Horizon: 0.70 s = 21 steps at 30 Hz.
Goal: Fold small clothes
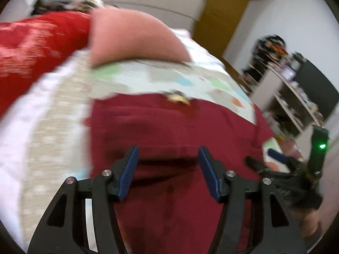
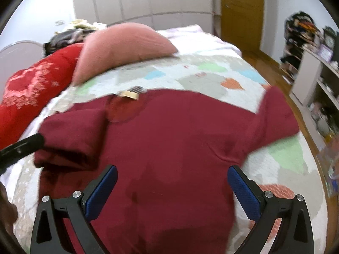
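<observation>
Just ahead of the right claw [image 2: 172, 187], fingers spread wide with nothing between them: one dark red short-sleeved knit shirt [image 2: 165, 148], lying flat on the patchwork quilt of the bed [image 2: 203, 80]. Directly under the left claw [image 1: 168, 170] too, that same shirt [image 1: 169, 127]; fingers parted, nothing pinched, blue pads clear of the cloth. To the left of the right claw, one sleeve already turned in over the body, forming a doubled layer; judged as the first fold done. Beside that fold, the black tip of the other claw [image 2: 23, 146], apart from the cloth or barely touching, too blurred to tell. To the right and farther off, the second sleeve [image 2: 275, 116] spread out flat on the quilt, not yet folded. Left to do, by this reading: that sleeve in, then the body doubled over.

Beyond the collar, one small tan label [image 2: 129, 94]. Farther still, one pink pillow [image 2: 125, 44], and to its left one bright red patterned blanket [image 2: 31, 84].

Count: shirts, one; sleeves, two, one folded; claws, two; pillows, one.
</observation>
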{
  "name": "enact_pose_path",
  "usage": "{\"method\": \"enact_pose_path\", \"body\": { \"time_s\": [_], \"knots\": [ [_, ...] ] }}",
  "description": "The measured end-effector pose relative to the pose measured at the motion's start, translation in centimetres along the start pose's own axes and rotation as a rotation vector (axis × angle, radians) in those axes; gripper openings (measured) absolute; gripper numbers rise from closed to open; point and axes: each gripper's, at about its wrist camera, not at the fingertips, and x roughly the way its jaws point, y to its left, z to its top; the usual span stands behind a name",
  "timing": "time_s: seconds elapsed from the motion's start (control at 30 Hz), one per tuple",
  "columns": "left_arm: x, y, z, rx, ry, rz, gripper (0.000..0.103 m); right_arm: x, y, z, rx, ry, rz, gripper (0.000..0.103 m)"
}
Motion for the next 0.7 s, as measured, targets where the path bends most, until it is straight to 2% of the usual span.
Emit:
{"method": "enact_pose_path", "body": {
  "time_s": [0.07, 0.13, 0.2, 0.3, 0.37, 0.43, 0.47, 0.5, 0.53, 0.57, 0.6, 0.7],
  "knots": [
    [-1.0, 2.3, -0.6, -0.018, -0.019, 0.069, 0.059, -0.5, 1.3, 0.4, -0.033, -0.036, 0.063, 0.103],
    [-1.2, 4.5, -1.4, -0.043, -0.009, 0.174, 0.059, -0.8, 3.3, 0.8, -0.087, -0.056, 0.134, 0.103],
    [-0.5, 6.1, -1.9, -0.072, 0.030, 0.212, 0.059, -0.6, 5.7, 1.2, -0.143, -0.059, 0.185, 0.103],
    [0.7, 6.8, -2.8, -0.079, 0.072, 0.218, 0.059, 0.5, 10.1, 1.6, -0.256, -0.062, 0.224, 0.103],
    [1.3, 6.3, -3.1, -0.059, 0.082, 0.234, 0.059, 1.5, 12.4, 1.6, -0.345, -0.066, 0.220, 0.103],
    [1.3, 6.0, -3.2, -0.043, 0.082, 0.240, 0.059, 3.2, 14.6, 1.7, -0.458, -0.067, 0.147, 0.102],
    [1.4, 5.8, -3.3, -0.040, 0.082, 0.242, 0.059, 3.9, 15.2, 1.8, -0.494, -0.072, 0.100, 0.098],
    [1.5, 5.5, -3.3, -0.038, 0.086, 0.241, 0.059, 4.6, 15.6, 2.0, -0.521, -0.077, 0.070, 0.079],
    [1.8, 5.4, -3.3, -0.035, 0.088, 0.240, 0.059, 5.4, 15.6, 2.4, -0.522, -0.063, 0.082, 0.048],
    [1.9, 5.5, -3.2, -0.033, 0.089, 0.240, 0.059, 6.1, 15.1, 3.0, -0.486, -0.028, 0.123, 0.034],
    [2.0, 5.3, -3.2, -0.029, 0.089, 0.241, 0.059, 6.4, 14.2, 3.5, -0.440, -0.003, 0.154, 0.024],
    [2.2, 5.0, -2.9, -0.026, 0.084, 0.235, 0.059, 6.2, 10.8, 4.8, -0.303, -0.007, 0.205, 0.013]
  ]
}}
